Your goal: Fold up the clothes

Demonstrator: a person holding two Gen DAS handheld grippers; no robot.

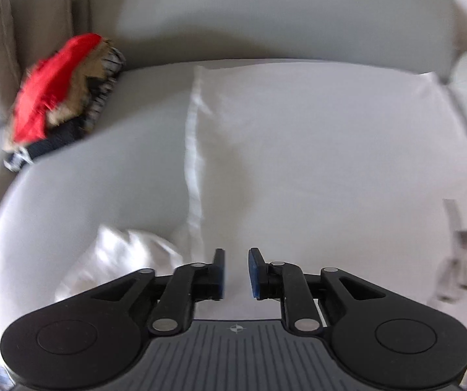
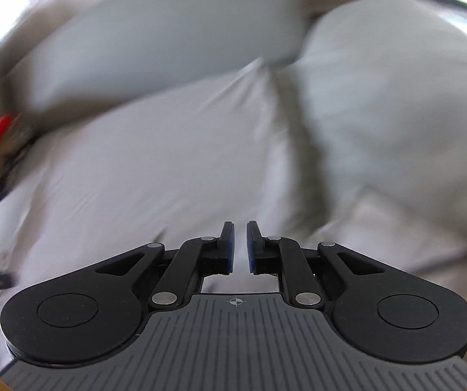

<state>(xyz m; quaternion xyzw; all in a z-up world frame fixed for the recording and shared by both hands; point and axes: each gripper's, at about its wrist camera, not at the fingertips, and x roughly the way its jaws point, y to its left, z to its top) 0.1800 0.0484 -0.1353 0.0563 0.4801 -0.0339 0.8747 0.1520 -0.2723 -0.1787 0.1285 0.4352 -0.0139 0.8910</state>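
Two tongs, left tongs (image 1: 236,273) and right tongs (image 2: 240,248) narrowly parted, empty, one white garment (image 1: 315,150), one red-topped pile (image 1: 60,97).

You are looking at a pale white garment (image 1: 298,150) lying spread flat across the grey sofa seat (image 1: 86,176), its left edge forming a straight shiny fold line, while a crumpled satin-like portion (image 1: 119,260) is bunching at the near left corner.

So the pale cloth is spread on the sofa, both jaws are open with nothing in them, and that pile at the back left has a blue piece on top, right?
Not blue: the top piece is red, as the left wrist view shows. The rest stands.
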